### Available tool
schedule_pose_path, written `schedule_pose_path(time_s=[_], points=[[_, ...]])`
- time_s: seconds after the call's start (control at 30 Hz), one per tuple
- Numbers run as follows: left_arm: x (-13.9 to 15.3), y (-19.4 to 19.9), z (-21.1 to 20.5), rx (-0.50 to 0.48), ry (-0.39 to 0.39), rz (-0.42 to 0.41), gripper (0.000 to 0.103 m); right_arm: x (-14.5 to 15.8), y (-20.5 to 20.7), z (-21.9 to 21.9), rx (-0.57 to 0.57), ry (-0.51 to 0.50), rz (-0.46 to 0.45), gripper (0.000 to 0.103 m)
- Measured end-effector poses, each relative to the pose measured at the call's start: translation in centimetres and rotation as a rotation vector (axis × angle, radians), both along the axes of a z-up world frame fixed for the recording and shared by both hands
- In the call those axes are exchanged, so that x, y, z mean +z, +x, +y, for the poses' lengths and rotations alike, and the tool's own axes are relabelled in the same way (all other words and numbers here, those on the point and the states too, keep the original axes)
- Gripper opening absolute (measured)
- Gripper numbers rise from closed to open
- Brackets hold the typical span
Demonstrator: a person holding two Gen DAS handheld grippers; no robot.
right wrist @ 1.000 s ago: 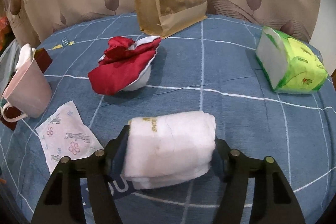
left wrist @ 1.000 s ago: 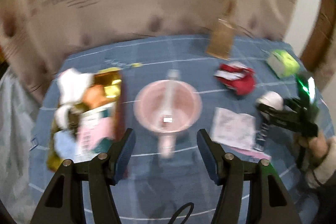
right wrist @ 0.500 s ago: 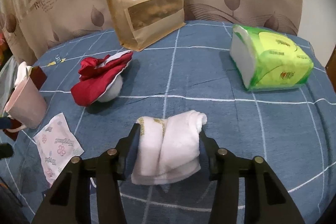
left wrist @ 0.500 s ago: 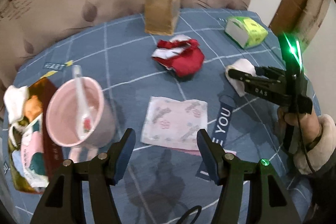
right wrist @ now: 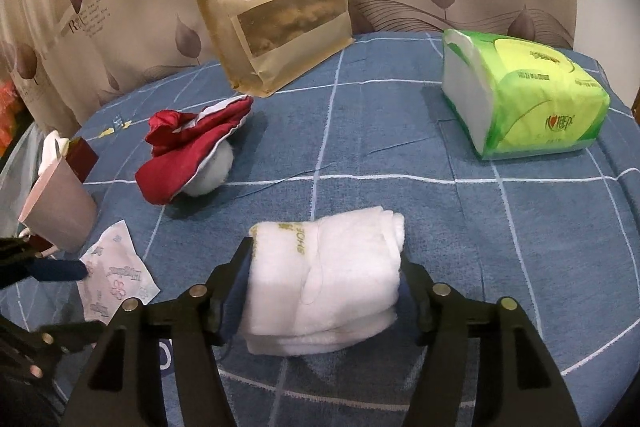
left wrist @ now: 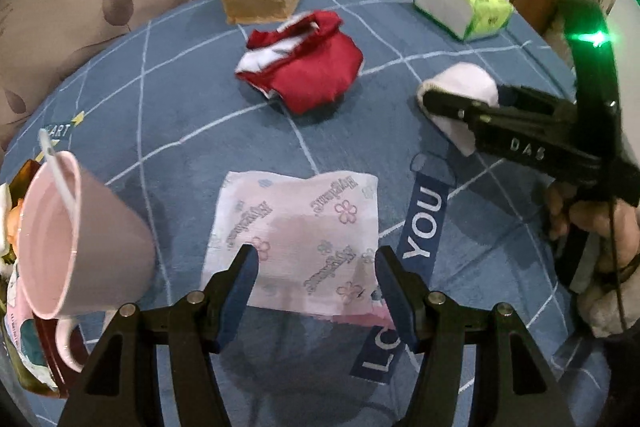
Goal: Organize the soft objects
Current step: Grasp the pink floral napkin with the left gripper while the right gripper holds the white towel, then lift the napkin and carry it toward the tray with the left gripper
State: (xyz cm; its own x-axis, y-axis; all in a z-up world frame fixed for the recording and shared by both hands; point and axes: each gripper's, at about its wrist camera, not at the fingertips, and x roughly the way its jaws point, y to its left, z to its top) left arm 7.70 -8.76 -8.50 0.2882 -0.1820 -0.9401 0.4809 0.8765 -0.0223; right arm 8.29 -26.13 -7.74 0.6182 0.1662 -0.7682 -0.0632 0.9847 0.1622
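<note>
Right tongs (right wrist: pixel 324 287) opening around towel (right wrist: pixel 324 279), spoon (left wrist: pixel 58 169) in mug (left wrist: pixel 80 239)

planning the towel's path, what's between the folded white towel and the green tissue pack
Only bare blue tablecloth lies between the towel and tissue pack, seen in the right wrist view.

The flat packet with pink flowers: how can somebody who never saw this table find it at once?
Start at the pink mug on the blue checked cloth. Beside it, just ahead of the left tool, the flat packet lies on the cloth. Only it is thin and pale with printed pink flowers; the red cloth bundle and white folded towel are bulky.
</note>
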Motion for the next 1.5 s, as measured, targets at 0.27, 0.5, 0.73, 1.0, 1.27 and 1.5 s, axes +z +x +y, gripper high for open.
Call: schedule_pose_path(time_s=[0.27, 0.5, 0.73, 1.0, 1.27, 1.5], points=[[-1.4, 0.4, -0.5, 0.038, 0.025, -0.002, 0.065, 0.0, -0.1, -1.1, -0.002, 0.09, -0.007, 0.059], [-1.6, 0.9, -0.7, 0.056, 0.02, -0.025, 0.067, 0.0, -0.1, -1.5, -0.003, 0.13, -0.01, 0.06], [-1.2, 1.1, -0.4, 0.081, 0.039, -0.066, 0.025, -0.1, -0.1, -1.6, -0.005, 0.136, -0.01, 0.06], [-0.4, 1.4, 1.2, 0.121, 0.015, -0.054, 0.008, -0.1, -0.1, -1.4, -0.005, 0.124, -0.01, 0.06], [1.4, 1.0, 0.8, 0.114, -0.013, -0.087, 0.008, -0.1, 0.0, -1.4, -0.004, 0.118, -0.009, 0.06], [2.9, 0.9, 1.2, 0.13, -0.037, -0.113, 0.008, -0.1, 0.0, -1.3, -0.003, 0.113, -0.008, 0.06]])
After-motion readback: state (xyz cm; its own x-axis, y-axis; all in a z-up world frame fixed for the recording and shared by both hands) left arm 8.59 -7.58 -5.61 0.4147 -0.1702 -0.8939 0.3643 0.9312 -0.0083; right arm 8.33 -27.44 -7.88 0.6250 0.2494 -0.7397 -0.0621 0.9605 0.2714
